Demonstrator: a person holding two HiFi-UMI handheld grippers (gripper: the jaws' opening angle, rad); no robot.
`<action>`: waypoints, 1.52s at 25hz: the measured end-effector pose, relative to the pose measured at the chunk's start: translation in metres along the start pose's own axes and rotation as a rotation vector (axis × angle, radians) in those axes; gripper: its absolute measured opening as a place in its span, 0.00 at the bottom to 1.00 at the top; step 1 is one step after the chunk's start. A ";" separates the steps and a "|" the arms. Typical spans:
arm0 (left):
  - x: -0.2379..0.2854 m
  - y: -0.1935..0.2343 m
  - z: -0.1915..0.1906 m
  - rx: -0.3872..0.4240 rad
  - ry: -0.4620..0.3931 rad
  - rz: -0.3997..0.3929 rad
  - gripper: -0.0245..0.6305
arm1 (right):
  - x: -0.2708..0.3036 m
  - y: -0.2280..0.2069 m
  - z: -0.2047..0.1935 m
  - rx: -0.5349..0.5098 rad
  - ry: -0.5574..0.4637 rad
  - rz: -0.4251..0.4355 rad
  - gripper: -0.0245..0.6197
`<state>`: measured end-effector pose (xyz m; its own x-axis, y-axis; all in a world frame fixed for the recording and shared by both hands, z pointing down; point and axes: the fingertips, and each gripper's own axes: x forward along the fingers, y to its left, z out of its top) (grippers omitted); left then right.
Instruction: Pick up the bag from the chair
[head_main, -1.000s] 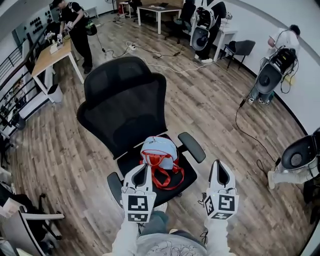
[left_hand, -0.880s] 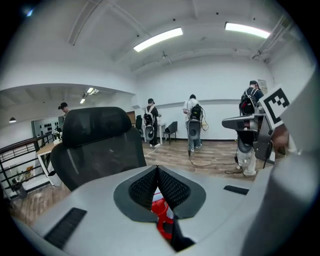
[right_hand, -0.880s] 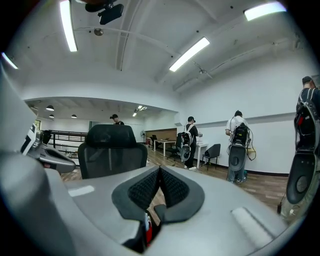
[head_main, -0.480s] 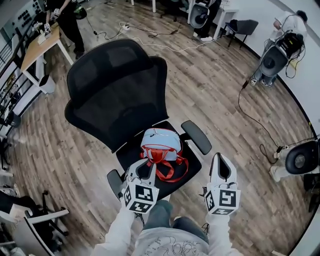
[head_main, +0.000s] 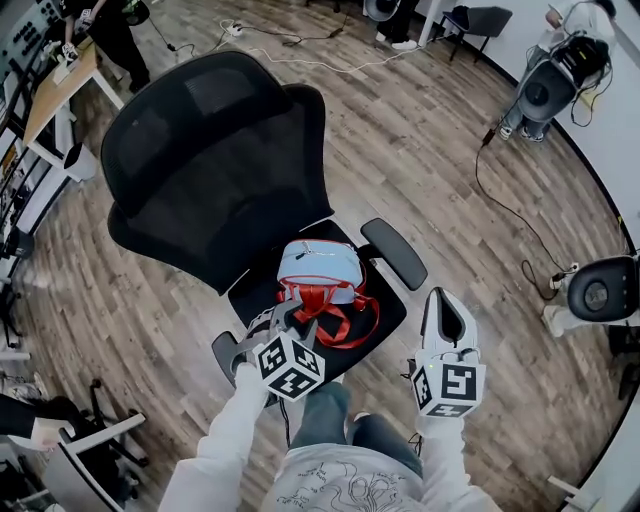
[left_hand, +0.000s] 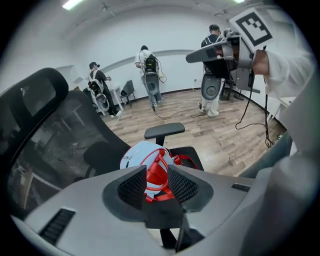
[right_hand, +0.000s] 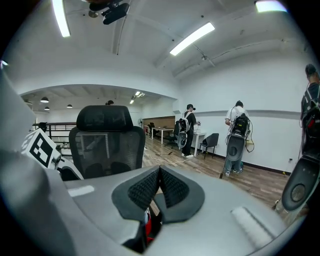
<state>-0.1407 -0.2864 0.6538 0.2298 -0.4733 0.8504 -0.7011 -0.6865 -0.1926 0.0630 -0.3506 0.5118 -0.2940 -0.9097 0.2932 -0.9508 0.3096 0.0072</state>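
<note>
A light blue bag (head_main: 320, 264) with red straps (head_main: 336, 318) lies on the seat of a black mesh office chair (head_main: 210, 170). My left gripper (head_main: 294, 320) is tilted over the seat's front edge, right at the straps. In the left gripper view the bag (left_hand: 139, 152) sits just beyond the left gripper (left_hand: 156, 171), whose jaws stand open, and the red straps (left_hand: 158, 176) show in the gap; I cannot tell whether they touch. My right gripper (head_main: 445, 302) hangs to the right of the seat, beyond the armrest (head_main: 393, 253). The right gripper (right_hand: 159, 172) is shut on nothing and faces the chair (right_hand: 105, 145).
The chair's right armrest (left_hand: 164, 131) stands beside the bag. Cables (head_main: 500, 205) trail across the wood floor. People with equipment stand at the far wall (left_hand: 150, 80). A desk (head_main: 55, 85) is at the upper left, another chair (head_main: 85, 450) at the lower left, a round machine (head_main: 595, 290) at the right.
My left gripper has moved forward and tilted, reaching the bag's red straps. The view has come closer over the chair. The right gripper has stayed beside the seat.
</note>
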 end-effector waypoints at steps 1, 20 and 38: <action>0.007 -0.002 -0.002 0.016 0.013 -0.015 0.25 | 0.001 0.001 -0.001 -0.001 0.003 0.000 0.05; 0.087 -0.030 -0.053 0.323 0.225 -0.223 0.29 | 0.014 0.004 -0.023 -0.004 0.054 -0.002 0.05; 0.097 -0.039 -0.052 0.418 0.267 -0.324 0.11 | 0.015 -0.009 -0.027 -0.019 0.080 -0.018 0.05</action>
<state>-0.1260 -0.2772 0.7695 0.1719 -0.0853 0.9814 -0.2857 -0.9577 -0.0332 0.0696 -0.3594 0.5420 -0.2676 -0.8903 0.3685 -0.9536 0.2994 0.0308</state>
